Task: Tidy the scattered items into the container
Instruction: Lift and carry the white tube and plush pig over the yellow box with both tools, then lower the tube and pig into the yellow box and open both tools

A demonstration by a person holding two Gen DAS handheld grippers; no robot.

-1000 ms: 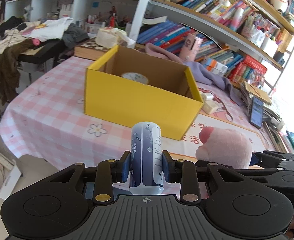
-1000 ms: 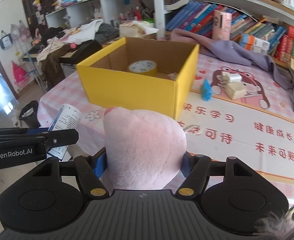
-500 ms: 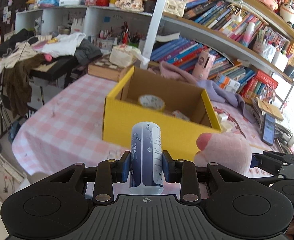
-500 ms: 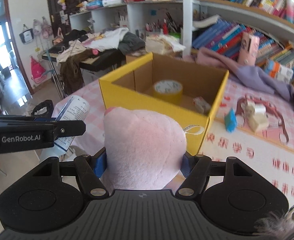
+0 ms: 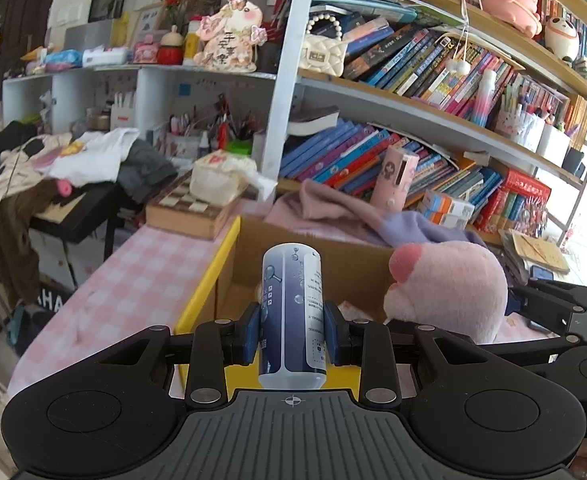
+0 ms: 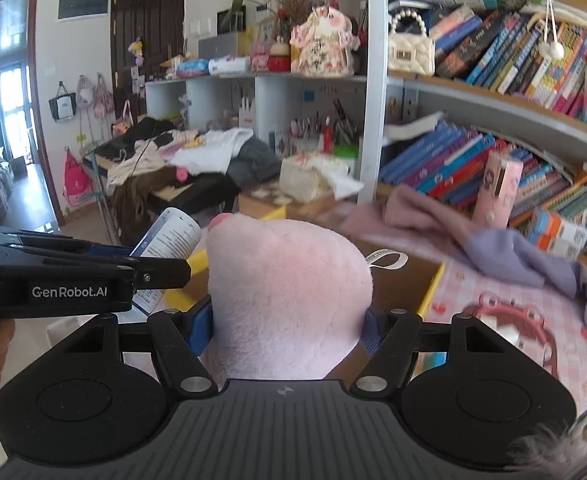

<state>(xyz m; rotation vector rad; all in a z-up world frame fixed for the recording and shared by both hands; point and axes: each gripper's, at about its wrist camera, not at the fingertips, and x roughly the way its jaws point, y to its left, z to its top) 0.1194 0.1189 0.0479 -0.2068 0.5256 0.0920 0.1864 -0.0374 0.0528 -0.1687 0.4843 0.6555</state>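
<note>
My left gripper (image 5: 292, 334) is shut on a white and blue bottle (image 5: 292, 312), held upright over the near left corner of the yellow cardboard box (image 5: 209, 280). My right gripper (image 6: 287, 326) is shut on a pink plush toy (image 6: 289, 300), held just above the same box (image 6: 429, 292), to the right of the bottle. The plush (image 5: 449, 288) also shows in the left wrist view and the bottle (image 6: 171, 240) in the right wrist view. The plush hides most of the box interior.
The box stands on a pink checked tablecloth (image 5: 141, 276). A purple cloth (image 5: 373, 220) lies behind it against bookshelves (image 5: 433, 128). A chessboard box with a tissue pack (image 5: 197, 204) sits at the back left. Small items lie on a pink mat (image 6: 509, 320) to the right.
Both grippers have moved forward and up with their loads, from in front of the box to over its open top. The box now fills the lower views.
</note>
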